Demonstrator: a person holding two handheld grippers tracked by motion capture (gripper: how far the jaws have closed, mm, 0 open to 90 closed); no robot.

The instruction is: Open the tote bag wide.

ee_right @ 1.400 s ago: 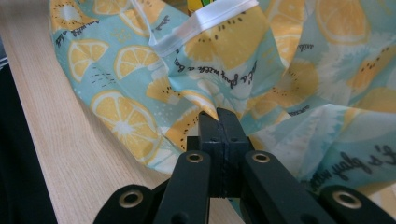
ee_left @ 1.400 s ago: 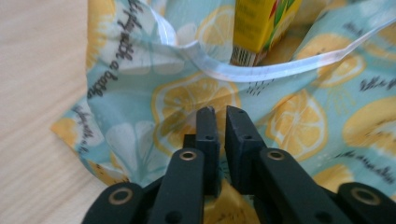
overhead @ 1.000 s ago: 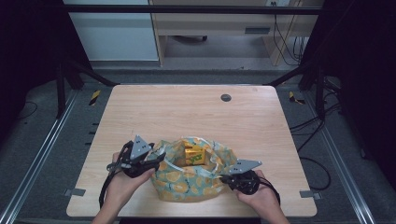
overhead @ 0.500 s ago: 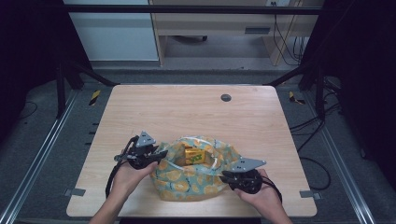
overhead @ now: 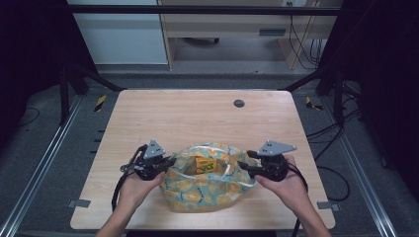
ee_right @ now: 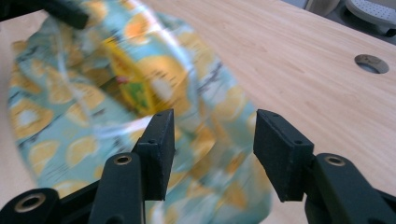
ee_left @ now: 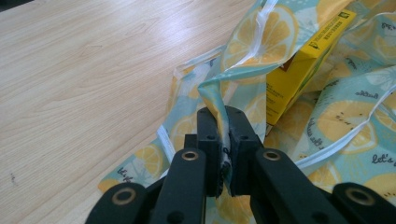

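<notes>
Lemon-print bag is sitting at the table's six o'clock. Left gripper, newly closing, is pinching its rim; right gripper, at three o'clock, is opening, lifted clear.

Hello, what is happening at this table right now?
A person works with a gripper in each hand on a lemon-print bag lying on the wooden table. The left gripper has just closed and pinches the bag's edge at its left side. The right gripper has just been opening; its jaws stand apart with nothing pressed between them, at the bag's right side. The bag's mouth is open, and a yellow box sits inside.
</notes>
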